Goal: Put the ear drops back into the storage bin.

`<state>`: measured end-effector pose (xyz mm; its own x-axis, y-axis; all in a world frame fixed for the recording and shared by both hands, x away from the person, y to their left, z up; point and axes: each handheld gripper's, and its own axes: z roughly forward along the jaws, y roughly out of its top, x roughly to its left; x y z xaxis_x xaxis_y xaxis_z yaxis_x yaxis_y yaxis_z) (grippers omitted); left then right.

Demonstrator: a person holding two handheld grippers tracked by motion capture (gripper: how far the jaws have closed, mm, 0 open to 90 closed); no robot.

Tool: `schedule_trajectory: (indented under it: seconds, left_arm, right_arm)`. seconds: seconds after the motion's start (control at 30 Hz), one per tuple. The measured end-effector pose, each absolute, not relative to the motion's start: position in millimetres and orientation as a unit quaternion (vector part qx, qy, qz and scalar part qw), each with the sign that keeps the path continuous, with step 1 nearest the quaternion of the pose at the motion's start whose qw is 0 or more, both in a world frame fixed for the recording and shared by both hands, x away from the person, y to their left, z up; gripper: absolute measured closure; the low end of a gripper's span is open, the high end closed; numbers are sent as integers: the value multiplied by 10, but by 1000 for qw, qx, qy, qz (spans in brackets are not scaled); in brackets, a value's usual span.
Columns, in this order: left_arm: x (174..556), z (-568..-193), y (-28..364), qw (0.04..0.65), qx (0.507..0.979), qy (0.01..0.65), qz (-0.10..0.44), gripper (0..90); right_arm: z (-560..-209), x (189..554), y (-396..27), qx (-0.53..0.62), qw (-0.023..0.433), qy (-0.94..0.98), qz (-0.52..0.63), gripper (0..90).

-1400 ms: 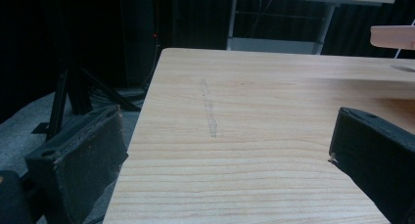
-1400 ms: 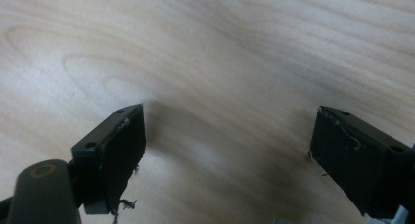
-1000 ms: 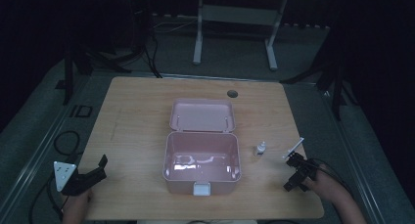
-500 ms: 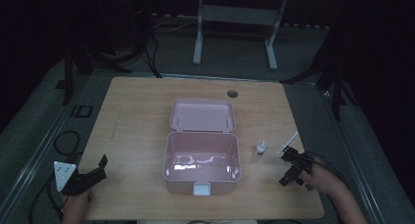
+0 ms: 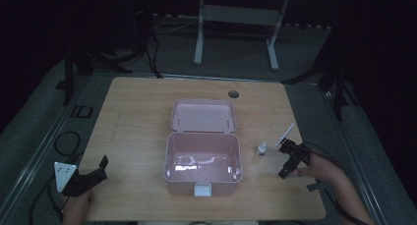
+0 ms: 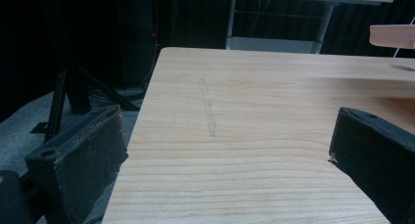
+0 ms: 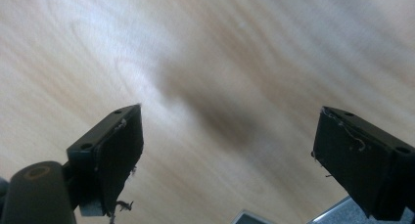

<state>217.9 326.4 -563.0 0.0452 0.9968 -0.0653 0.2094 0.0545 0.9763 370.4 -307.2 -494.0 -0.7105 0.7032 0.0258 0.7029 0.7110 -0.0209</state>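
An open pink box (image 5: 203, 183) stands mid-table, its lid (image 5: 203, 116) folded back flat behind it, and the inside looks empty. A small white bottle (image 5: 261, 149) stands to the right of the box, with a thin white stick (image 5: 285, 134) lying just beyond it. My right gripper (image 5: 286, 160) (image 7: 227, 136) is open, a little right of the bottle, and points down at bare wood. My left gripper (image 5: 98, 171) (image 6: 225, 141) is open at the table's front left corner with nothing between its jaws. An edge of the pink lid (image 6: 391, 35) shows far off.
The wooden table (image 5: 137, 117) has a round cable hole (image 5: 233, 94) at its back. Its left edge (image 6: 142, 111) drops to a dark floor with cables and stand legs. A white frame (image 5: 236, 18) stands behind the table.
My right gripper has shifted a little left and away from the front edge, closer to the white bottle and stick. The left gripper has stayed put.
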Motion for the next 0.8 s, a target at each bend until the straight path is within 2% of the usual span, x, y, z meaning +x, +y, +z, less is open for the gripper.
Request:
schedule_trajectory:
  seconds: [0.17,0.53,0.8]
  left_arm:
    - [2180,-5630,3266,473,548,551,415,4]
    - [2183,-5630,3263,473,550,549,415,5]
    - [2183,-5629,3265,474,550,549,414,5]
  right_arm:
    - [-4905,3830,-3019,-382,25,-924,-10,112]
    - [-4934,4034,-2842,-370,39,-928,5,194]
    - [-4963,4135,-2667,-347,44,-937,17,217]
